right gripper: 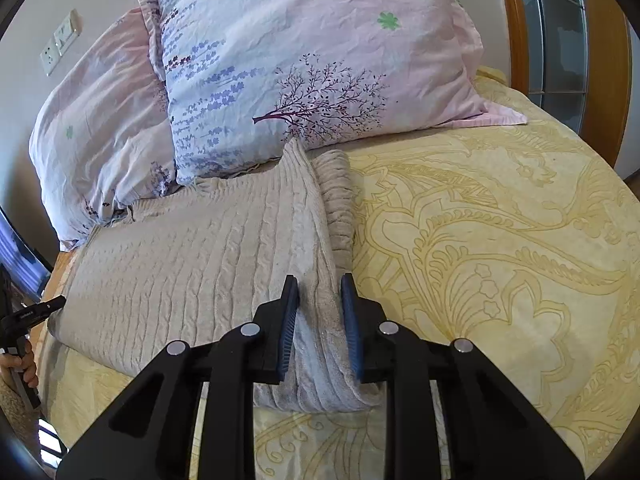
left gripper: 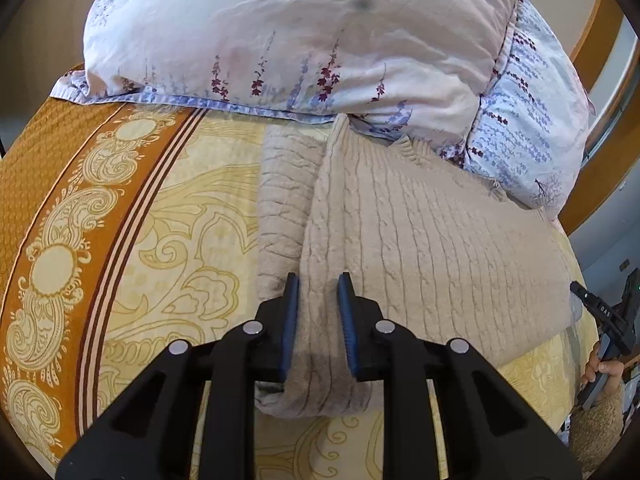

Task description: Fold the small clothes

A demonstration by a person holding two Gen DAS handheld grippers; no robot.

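My beige cable-knit sweater [left gripper: 420,240] lies flat on the yellow paisley-patterned bedspread [left gripper: 180,240], filling the middle of both wrist views with its far end tucked against the pink and lavender floral pillows [right gripper: 300,60] at the top of the frame. My left gripper [left gripper: 318,320] straddles a raised fold at the sweater's near left corner, its blue pads spread with the cloth between them but not squeezed; my right gripper [right gripper: 319,320] stands the same way at the near right corner, pads apart on either side of the ridge where a sleeve or side panel lies doubled over. To do this step well, I judge I should close both claws on the full thickness of the fold, take equal bites, then lift together so the edge travels straight and the knit does not drag or twist. The sweater's neckline is hidden against the pillows, and the near hem is covered by my own black finger frames, so I cannot tell how many layers sit between the pads. At the frame edge of each view the other gripper is cut off, seemingly beside the sweater.
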